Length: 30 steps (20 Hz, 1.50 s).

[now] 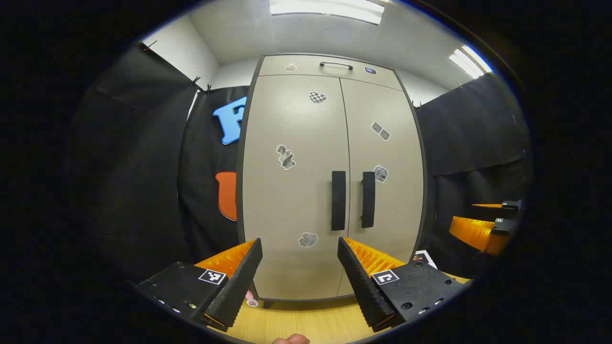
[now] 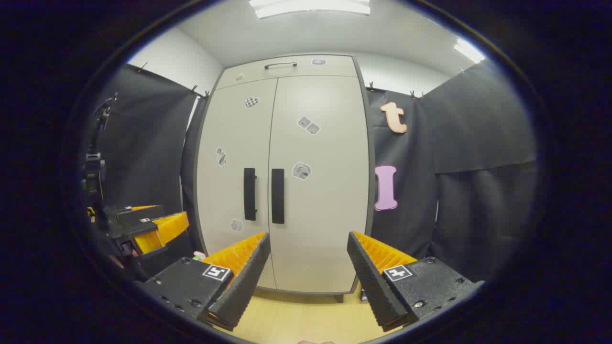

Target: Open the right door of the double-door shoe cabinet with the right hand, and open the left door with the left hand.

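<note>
A beige double-door shoe cabinet (image 1: 330,191) (image 2: 287,181) stands ahead with both doors closed. Its left door (image 1: 291,191) (image 2: 234,167) and right door (image 1: 387,157) (image 2: 320,191) each carry a black vertical handle at the centre seam: left handle (image 1: 338,200) (image 2: 249,193), right handle (image 1: 368,199) (image 2: 278,196). My left gripper (image 1: 300,246) is open, held short of the left door, below its handle. My right gripper (image 2: 308,239) is open too, short of the right door, lower right of its handle. The right gripper (image 1: 492,224) shows at the left gripper view's right edge; the left gripper (image 2: 143,224) shows at the right gripper view's left edge.
A drawer with a thin handle (image 1: 336,64) (image 2: 280,63) tops the cabinet. Black cloth walls (image 1: 134,167) (image 2: 478,167) close in both sides. The wooden floor (image 1: 296,320) (image 2: 306,315) runs under the cabinet's short feet. Small stickers dot the doors.
</note>
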Available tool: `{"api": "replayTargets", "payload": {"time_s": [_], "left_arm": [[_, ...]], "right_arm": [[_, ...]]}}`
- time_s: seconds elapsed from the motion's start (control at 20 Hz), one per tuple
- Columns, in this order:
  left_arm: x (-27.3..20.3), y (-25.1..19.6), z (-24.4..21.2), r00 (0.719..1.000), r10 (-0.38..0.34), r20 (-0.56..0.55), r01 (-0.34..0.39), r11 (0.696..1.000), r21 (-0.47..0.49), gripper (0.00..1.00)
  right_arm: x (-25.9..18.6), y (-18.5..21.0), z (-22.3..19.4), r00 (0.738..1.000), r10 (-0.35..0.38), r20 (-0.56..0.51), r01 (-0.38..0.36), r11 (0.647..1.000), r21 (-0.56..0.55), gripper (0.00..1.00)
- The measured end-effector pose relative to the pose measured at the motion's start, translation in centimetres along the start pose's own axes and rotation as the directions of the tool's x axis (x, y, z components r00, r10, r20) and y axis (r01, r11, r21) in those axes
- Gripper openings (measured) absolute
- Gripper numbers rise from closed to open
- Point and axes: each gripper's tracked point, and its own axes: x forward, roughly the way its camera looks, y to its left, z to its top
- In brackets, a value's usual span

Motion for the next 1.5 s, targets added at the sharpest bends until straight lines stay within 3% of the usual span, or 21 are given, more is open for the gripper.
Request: {"api": "replayTargets", "payload": {"time_s": [0.35,0.65,1.35,1.5], "left_arm": [[-0.4,-1.5,-1.0,0.999,-0.031,-0.019,0.031,0.999,-0.020,0.94],[-0.5,-0.7,-0.8,1.000,-0.006,-0.009,0.005,1.000,-0.013,0.95],[-0.3,0.0,-0.6,1.000,-0.001,-0.004,0.001,1.000,0.011,0.95],[-0.2,0.2,-0.7,1.000,0.014,-0.004,-0.014,1.000,0.014,0.95]], "right_arm": [[-0.4,-2.8,-0.1,0.997,-0.073,-0.008,0.073,0.996,0.050,1.00],[-0.9,-3.4,-0.6,0.996,-0.093,-0.012,0.093,0.993,0.073,1.00],[-0.7,-3.1,0.0,0.995,-0.103,-0.008,0.104,0.993,0.049,1.00],[1.3,-1.8,2.2,0.998,-0.051,0.039,0.048,0.997,0.067,1.00]]}}
